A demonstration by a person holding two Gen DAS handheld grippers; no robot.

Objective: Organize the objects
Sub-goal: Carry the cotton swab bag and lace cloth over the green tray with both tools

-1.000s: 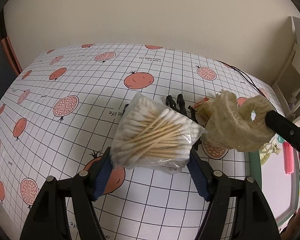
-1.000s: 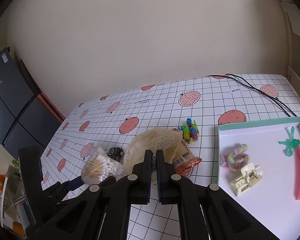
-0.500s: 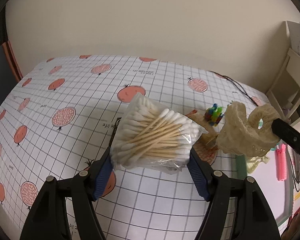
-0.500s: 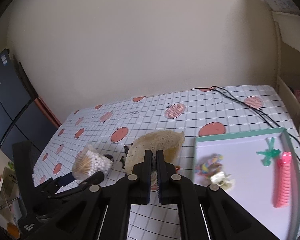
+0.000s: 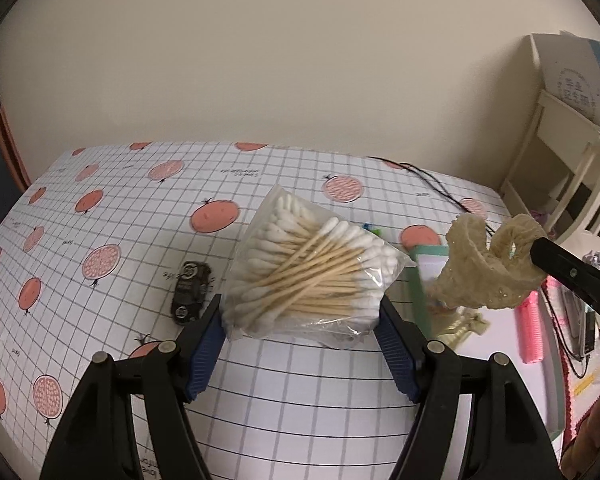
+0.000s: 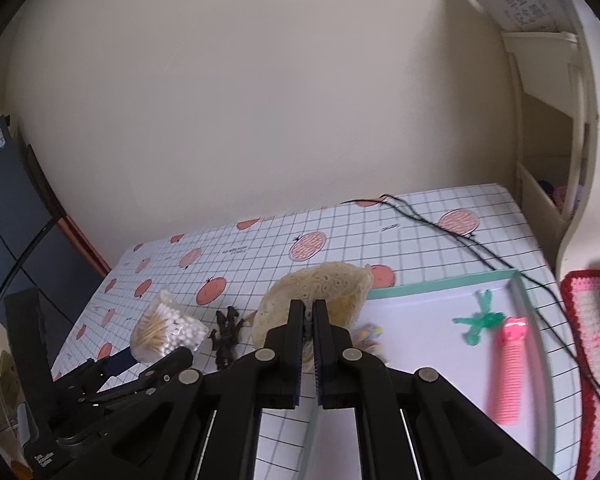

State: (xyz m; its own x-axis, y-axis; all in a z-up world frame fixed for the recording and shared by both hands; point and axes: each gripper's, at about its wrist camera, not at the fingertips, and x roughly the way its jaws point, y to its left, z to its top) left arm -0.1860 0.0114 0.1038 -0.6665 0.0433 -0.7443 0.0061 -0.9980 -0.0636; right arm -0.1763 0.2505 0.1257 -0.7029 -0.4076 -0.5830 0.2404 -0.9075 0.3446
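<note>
**Both grippers carry loads above the table**

A clear bag of cotton swabs (image 5: 304,272) sits clamped between the blue pads of the left gripper (image 5: 300,336), whose jaws stand partly apart, spread to the bag's width. The bag is off the table, above the grid-patterned tablecloth (image 5: 100,208).

To its right, a cream lace scrunchie (image 5: 488,264) hangs from the right gripper (image 6: 309,320), whose jaws are pressed nearly together on the fabric. In the right wrist view the scrunchie (image 6: 320,284) is in the air over the near left corner of the green-rimmed tray (image 6: 440,282).

Inside the tray lie a green hair clip (image 6: 478,320) and a pink comb-like roller (image 6: 508,368), just beside each other, and a blurred multicoloured item close to the scrunchie. A dark hair claw (image 6: 226,336) rests on the tablecloth between the two grippers. A small dark packet (image 5: 190,292) lies on the cloth left of the bag. Black cables (image 6: 440,228) trail across the far side of the table.
</note>
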